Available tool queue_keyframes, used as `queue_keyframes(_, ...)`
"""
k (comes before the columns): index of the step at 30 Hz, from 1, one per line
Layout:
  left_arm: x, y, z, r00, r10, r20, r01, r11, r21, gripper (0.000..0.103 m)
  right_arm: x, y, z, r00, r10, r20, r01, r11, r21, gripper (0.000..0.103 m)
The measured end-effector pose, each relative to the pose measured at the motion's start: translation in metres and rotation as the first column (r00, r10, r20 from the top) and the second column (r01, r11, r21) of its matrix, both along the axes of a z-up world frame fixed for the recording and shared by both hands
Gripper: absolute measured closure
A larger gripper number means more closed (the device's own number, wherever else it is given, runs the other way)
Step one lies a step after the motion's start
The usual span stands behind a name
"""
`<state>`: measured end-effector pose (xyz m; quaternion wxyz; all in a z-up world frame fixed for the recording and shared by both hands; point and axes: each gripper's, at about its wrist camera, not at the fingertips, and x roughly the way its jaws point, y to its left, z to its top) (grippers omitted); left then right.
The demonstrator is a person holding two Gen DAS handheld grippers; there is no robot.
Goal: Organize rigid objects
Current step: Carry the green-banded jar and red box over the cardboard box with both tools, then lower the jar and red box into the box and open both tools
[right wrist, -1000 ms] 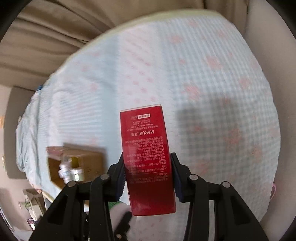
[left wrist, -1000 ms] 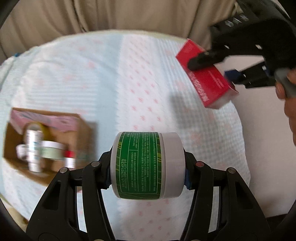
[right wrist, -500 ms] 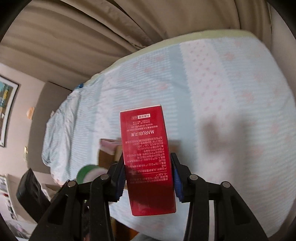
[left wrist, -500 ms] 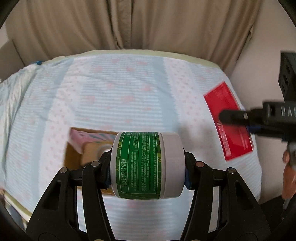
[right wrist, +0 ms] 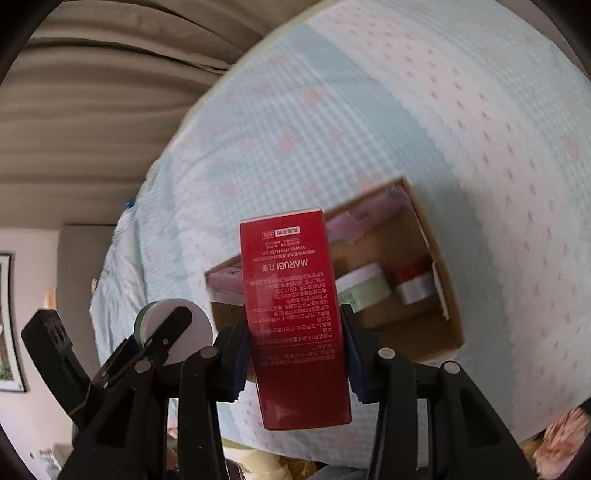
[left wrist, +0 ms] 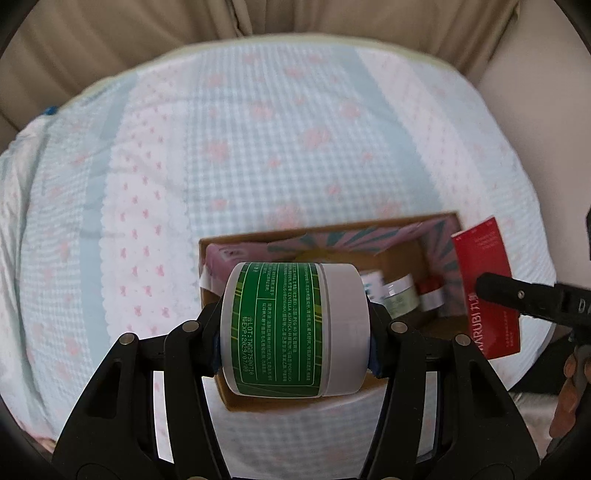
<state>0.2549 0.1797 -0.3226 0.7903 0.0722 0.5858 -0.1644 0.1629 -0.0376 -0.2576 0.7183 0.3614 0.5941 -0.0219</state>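
My left gripper (left wrist: 295, 332) is shut on a white jar with a green label (left wrist: 291, 328), held sideways above the near edge of an open cardboard box (left wrist: 236, 243) on the bed. My right gripper (right wrist: 295, 339) is shut on a red carton (right wrist: 295, 317), held above the same box (right wrist: 447, 332). The red carton also shows in the left wrist view (left wrist: 487, 280) at the box's right side. The jar shows in the right wrist view (right wrist: 173, 328) to the left of the carton. The box holds a pink package (left wrist: 240, 258), a pale green jar (right wrist: 365, 288) and a red-and-white jar (right wrist: 413, 284).
The box lies on a bed with a pale blue and white cover with pink dots (left wrist: 258, 129). Beige curtains (left wrist: 147, 29) hang behind the bed. A beige wall (left wrist: 546, 110) is at the right. A framed picture (right wrist: 7, 321) hangs at the far left.
Both grippers have moved over the cardboard box, which now lies close under the jar and the carton. Both grips are unchanged.
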Motion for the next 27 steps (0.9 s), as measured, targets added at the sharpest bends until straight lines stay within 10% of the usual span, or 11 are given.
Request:
queue_keyframes(13,0.027,-0.003,-0.066,0.988,-0.095,-0.12,0.103,0.993,0.065,0.051,0.008,0.023,-0.063,0.996,0.04,-0.077,-0.052,0.986,-0.156,0.061)
queue_keyframes(15,0.027,-0.005,-0.065,0.987,-0.107,-0.117,0.115,0.992,0.056,0.027,0.007,0.023,-0.063,0.997,0.053,-0.061,-0.063,0.981,-0.182,0.056)
queue_keyframes(17,0.023,-0.007,-0.054,0.988,-0.128,-0.083,0.131,0.991,0.036,0.001,0.004,0.023,-0.061,0.996,0.065,-0.054,-0.075,0.975,-0.207,0.025)
queue_keyframes(19,0.017,-0.008,-0.044,0.988,-0.144,-0.056,0.146,0.989,0.035,0.0,-0.001,0.021,-0.057,0.994,0.083,-0.068,-0.097,0.965,-0.246,0.005)
queue_keyframes(27,0.008,-0.008,-0.031,0.989,-0.141,-0.046,0.143,0.988,0.048,0.0,-0.028,0.008,-0.049,0.993,0.082,-0.079,-0.1,0.961,-0.258,0.002)
